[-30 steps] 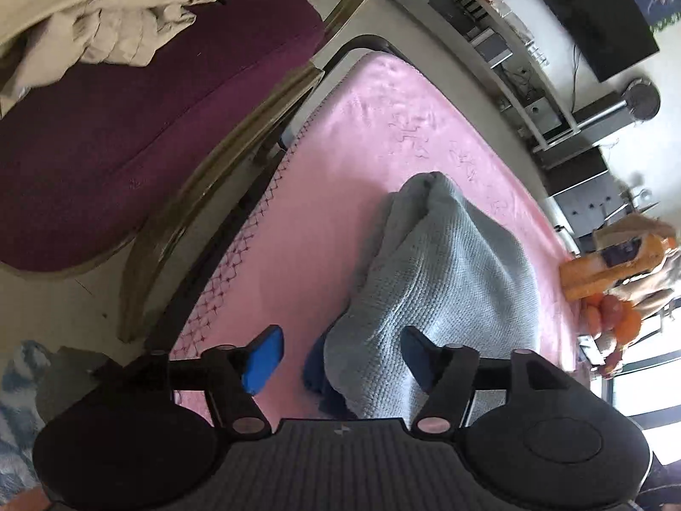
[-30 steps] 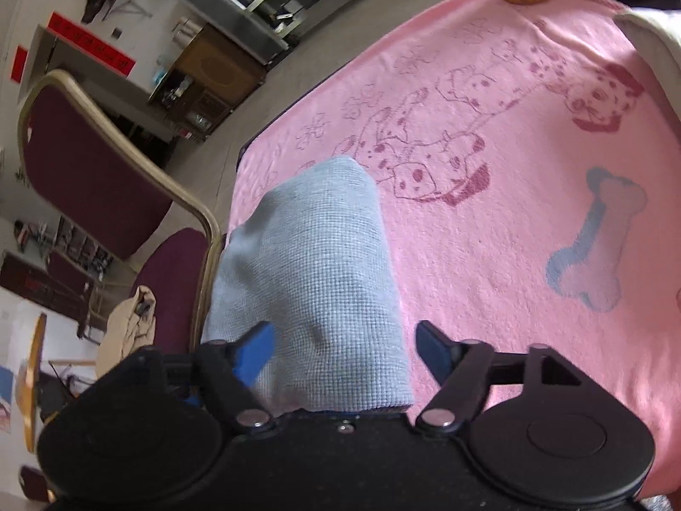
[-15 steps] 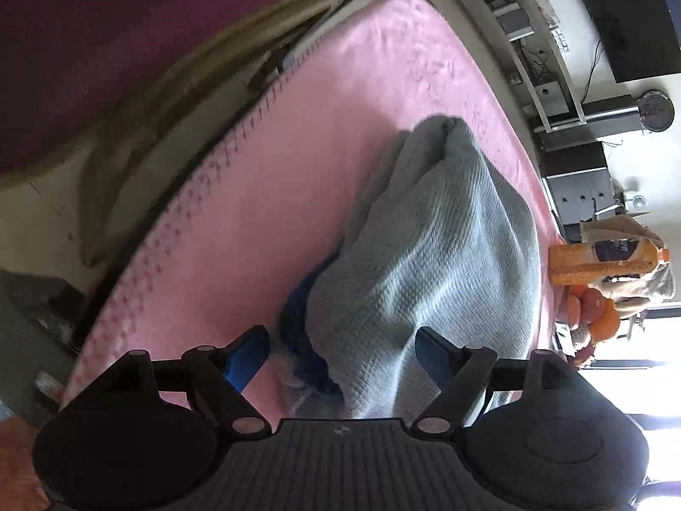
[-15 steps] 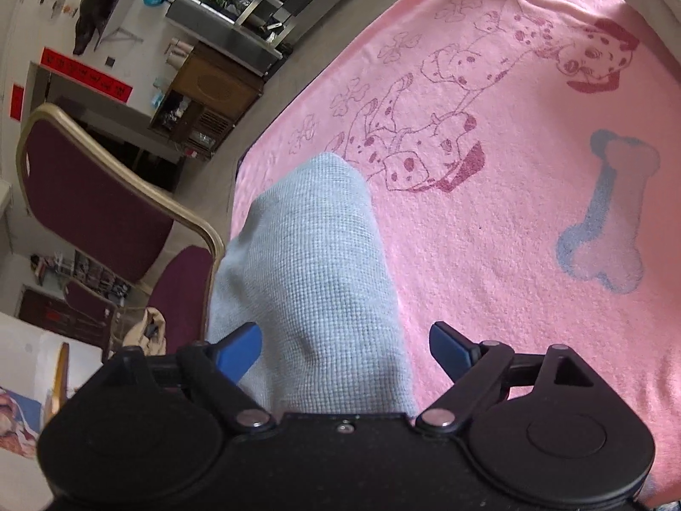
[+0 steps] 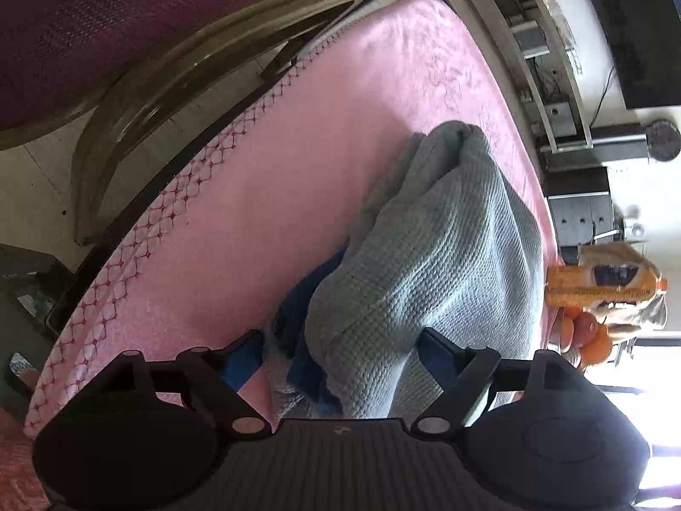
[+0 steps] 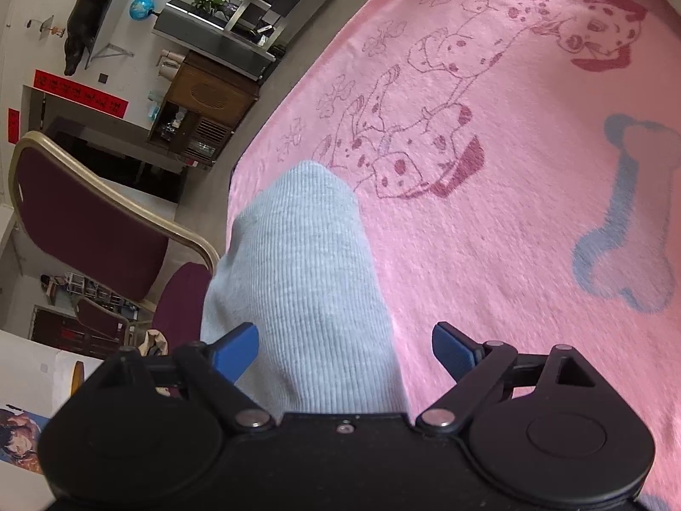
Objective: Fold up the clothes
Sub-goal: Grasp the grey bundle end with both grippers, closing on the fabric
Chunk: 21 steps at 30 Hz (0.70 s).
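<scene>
A folded light grey knitted garment (image 5: 447,255) with a dark blue layer (image 5: 306,298) showing at its near edge lies on a pink blanket (image 5: 298,149). My left gripper (image 5: 338,353) hangs low over the garment's near end, open, with the cloth between its blue fingertips (image 5: 244,360) and the left pad clear of it. In the right wrist view the same grey garment (image 6: 298,277) runs out from between the fingers. My right gripper (image 6: 345,349) straddles it with its jaws opening, the right pad standing apart over the pink blanket (image 6: 489,234).
A maroon chair (image 5: 127,21) with a gold frame stands just beyond the blanket's stitched edge (image 5: 170,213). An orange bottle (image 5: 604,285) and fruit (image 5: 587,332) sit at the far end. The blanket carries a dog print (image 6: 425,140) and a blue bone (image 6: 625,213). Another maroon chair (image 6: 85,213) stands off its left side.
Both grippers have sunk closer to the grey garment and spread their jaws wider. The left view has rolled, so the chair now fills the upper left.
</scene>
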Available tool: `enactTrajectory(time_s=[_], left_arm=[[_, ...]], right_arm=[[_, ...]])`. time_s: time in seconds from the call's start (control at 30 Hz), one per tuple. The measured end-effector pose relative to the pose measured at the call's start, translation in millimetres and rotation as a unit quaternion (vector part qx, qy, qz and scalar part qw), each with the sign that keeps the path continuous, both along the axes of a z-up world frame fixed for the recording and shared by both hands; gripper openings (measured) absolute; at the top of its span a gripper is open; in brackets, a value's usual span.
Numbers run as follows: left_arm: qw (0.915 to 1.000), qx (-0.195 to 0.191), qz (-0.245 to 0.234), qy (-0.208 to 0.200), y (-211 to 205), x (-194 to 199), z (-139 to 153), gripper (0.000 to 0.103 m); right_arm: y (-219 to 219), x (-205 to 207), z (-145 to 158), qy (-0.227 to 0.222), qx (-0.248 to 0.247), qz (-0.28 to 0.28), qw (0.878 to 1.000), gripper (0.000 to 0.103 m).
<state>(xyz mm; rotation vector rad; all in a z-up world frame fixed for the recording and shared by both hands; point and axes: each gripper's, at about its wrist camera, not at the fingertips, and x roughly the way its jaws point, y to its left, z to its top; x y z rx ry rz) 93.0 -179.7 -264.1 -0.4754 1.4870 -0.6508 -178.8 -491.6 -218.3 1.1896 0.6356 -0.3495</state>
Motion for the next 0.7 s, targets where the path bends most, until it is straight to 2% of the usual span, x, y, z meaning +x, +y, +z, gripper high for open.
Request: enactTrajectory(time_s=[0.2,0.43,0.7], left_arm=[[0.9998,-0.006,0.020,0.000,5,-3,0,0.075],[0.9988,-0.004,0.048,0.005,18,-2,-1,0.050],[0.9981,-0.003,0.059,0.017,19,-2,-5,0.048]], right_arm=[[-10,20,-9,-0.015,0.025,0.019,0.999,0.099],[-15,44,-20,-0.012,0.038,0.041,0.998,0.101],[-17,57,-39,-0.043,0.083,0.036,0.995,0.101]])
